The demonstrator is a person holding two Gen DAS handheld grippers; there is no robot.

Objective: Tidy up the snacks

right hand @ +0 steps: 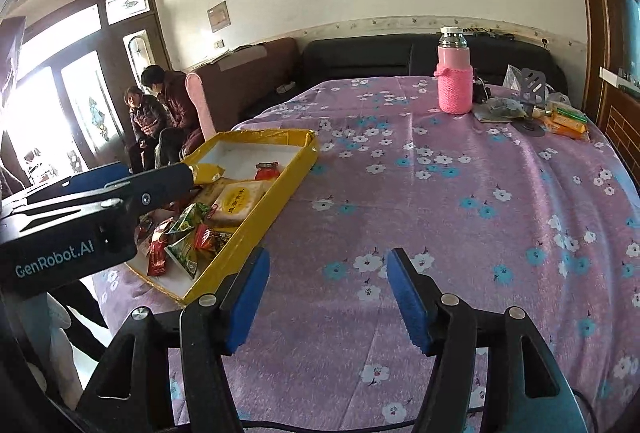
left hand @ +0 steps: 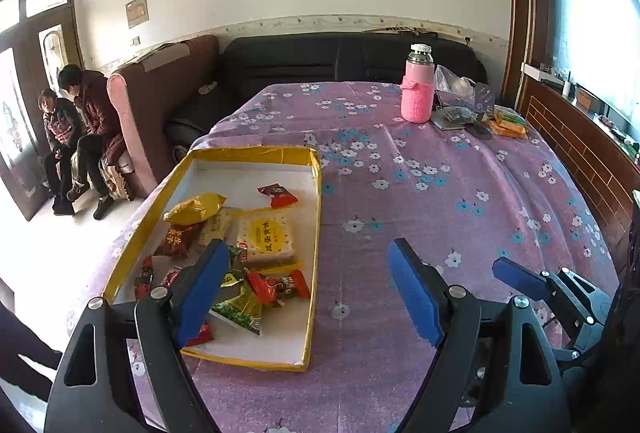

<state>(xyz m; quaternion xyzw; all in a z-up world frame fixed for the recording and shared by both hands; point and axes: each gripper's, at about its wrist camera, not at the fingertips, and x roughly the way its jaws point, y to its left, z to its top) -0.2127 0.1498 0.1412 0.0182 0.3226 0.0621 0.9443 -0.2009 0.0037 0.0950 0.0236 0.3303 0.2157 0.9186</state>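
Across both views spreads a round-edged table [left hand: 460, 193] under a soft purple cloth printed with white and blue blossoms, creased in long folds. Behind it, at twelve o'clock, runs a black leather-look sofa [left hand: 344, 57], with a brown armchair [left hand: 160, 93] at its left end and two people seated beyond that near the door.

At nine o'clock on the cloth lies a shallow rectangular cardboard tray [left hand: 316, 233], white inside with yellow taped walls, its far wall crumpled. The snacks [left hand: 248, 265] sit loose inside it: a square clear-wrapped cracker pack [left hand: 267, 238] with a yellow round label, a puffy yellow foil pouch [left hand: 196, 208], a dark red packet [left hand: 180, 239], triangular green sachets [left hand: 240, 309] and small red twisted candies [left hand: 280, 285], one red candy [left hand: 278, 195] lying apart toward the far wall.

At one o'clock stands a pink cylindrical flask [left hand: 417, 85] in a knitted sleeve, beside clear plastic bags and orange packets [left hand: 508, 123].

Over the tray's near end hangs the left gripper [left hand: 308, 285], its blue rubbery pads spread wide with nothing between them. To the tray's right, above bare cloth, the right gripper [right hand: 328, 297] has its pads parted about halfway and also holds nothing.
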